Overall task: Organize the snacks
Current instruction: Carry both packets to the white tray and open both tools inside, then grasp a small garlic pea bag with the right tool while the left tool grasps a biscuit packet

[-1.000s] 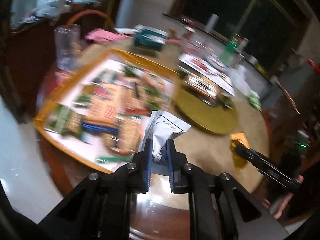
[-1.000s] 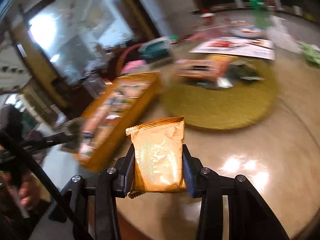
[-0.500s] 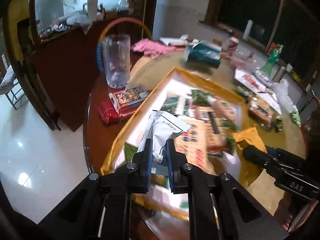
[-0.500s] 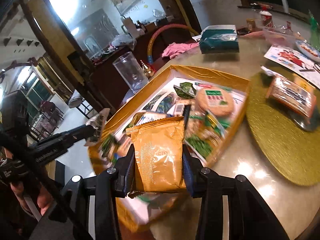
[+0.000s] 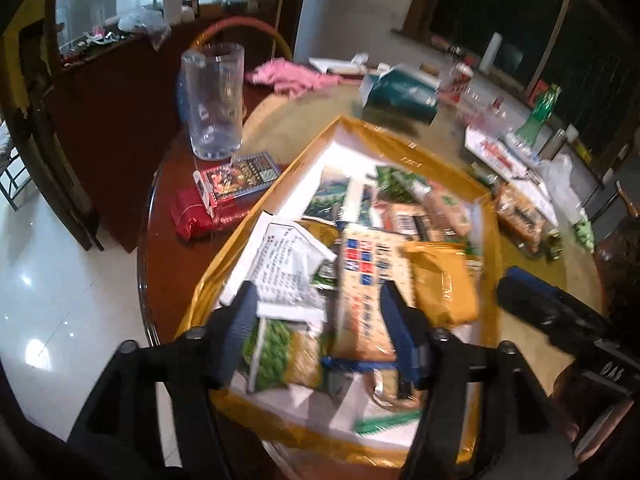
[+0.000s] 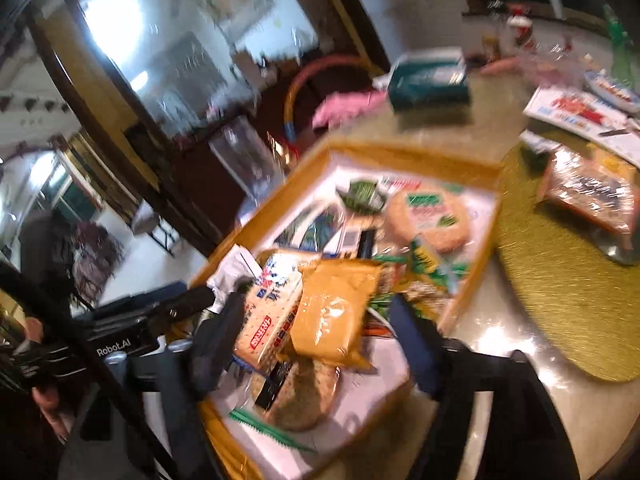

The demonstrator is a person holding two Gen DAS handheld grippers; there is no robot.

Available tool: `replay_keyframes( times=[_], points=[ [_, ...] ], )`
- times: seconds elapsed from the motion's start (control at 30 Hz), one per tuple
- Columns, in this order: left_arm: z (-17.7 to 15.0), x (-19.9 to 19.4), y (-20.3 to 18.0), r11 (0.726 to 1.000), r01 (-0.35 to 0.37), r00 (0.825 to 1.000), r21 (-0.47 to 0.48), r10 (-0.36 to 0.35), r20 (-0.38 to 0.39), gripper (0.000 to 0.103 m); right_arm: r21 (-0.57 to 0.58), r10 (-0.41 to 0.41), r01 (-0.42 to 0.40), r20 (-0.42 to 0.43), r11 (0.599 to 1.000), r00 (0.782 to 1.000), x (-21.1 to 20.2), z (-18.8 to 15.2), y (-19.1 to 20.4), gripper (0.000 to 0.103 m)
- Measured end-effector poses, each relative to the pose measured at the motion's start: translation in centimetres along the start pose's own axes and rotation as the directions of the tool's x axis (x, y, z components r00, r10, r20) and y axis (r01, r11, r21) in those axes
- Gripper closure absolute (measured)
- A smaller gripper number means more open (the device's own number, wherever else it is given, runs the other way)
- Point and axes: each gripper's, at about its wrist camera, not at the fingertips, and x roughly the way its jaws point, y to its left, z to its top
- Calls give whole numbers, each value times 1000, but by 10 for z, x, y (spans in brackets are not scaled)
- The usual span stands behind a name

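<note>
Left wrist view has the left gripper (image 5: 320,312) over the yellow tray (image 5: 404,140) on the worktop (image 5: 280,112), fingers spreading wide, and the white packet (image 5: 288,264) lies loose just past them on the snack pile. Right gripper (image 6: 316,328) is opening too, and its orange packet (image 6: 332,316) sits between the fingers on the pile, pads off it. A clear glass (image 5: 212,100) stands well beyond.
</note>
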Motion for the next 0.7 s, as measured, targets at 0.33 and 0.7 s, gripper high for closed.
replay_keyframes(
  times=[0.33,0.7],
  points=[
    [-51,-38,-93,984,136,990,118,-139,15,26,136,-260,254,27,958,965,-89,-54,-101,24],
    [-84,-11,-180,953,156,986,261,-134,-99,25,147,-600,607,-89,781,795,-139,-87,-196,24]
  ],
)
